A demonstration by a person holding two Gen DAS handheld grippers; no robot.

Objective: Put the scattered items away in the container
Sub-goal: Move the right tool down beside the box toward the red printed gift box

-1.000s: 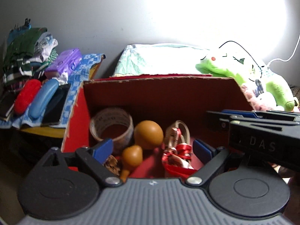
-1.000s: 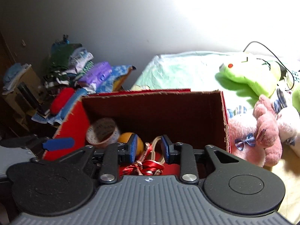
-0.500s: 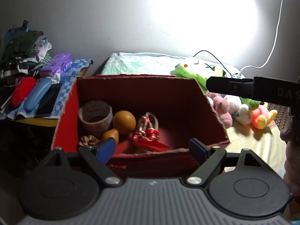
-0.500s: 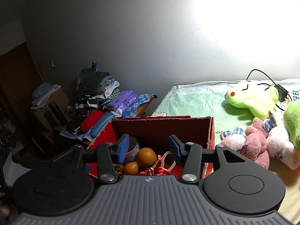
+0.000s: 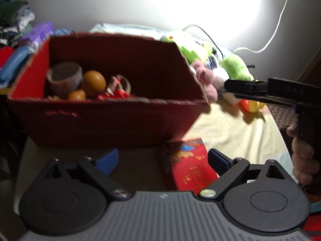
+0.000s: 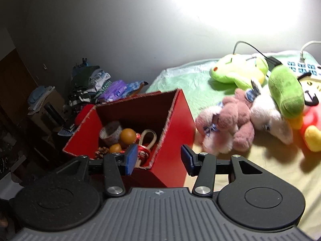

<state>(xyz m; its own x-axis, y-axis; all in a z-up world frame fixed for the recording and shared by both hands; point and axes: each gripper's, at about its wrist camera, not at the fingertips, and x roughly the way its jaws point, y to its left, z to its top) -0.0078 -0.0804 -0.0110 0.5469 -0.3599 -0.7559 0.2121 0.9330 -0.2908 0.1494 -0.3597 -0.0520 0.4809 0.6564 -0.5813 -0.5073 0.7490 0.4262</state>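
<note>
A red cardboard box (image 5: 104,120) stands on the bed; it also shows in the right wrist view (image 6: 172,124). Inside lie a tape roll (image 5: 64,76), two orange balls (image 5: 93,83), a pine cone (image 6: 103,151) and a red ribbon bundle (image 5: 118,94). A red envelope (image 5: 190,166) lies flat on the bed in front of the box, between my left gripper's open jaws. My left gripper (image 5: 162,160) is open and empty, low before the box. My right gripper (image 6: 158,158) is open and empty, above the box's near right corner.
Plush toys lie right of the box: a pink bear (image 6: 230,124), green plush toys (image 6: 240,70), a red and yellow one (image 6: 311,126). A power strip (image 6: 301,67) with cables is behind. A heap of clothes and pouches (image 6: 90,88) stands to the left.
Both grippers have pulled back and away from the box. The left one dropped low in front of it, bringing the red envelope into view. The right one's jaws opened wider.
</note>
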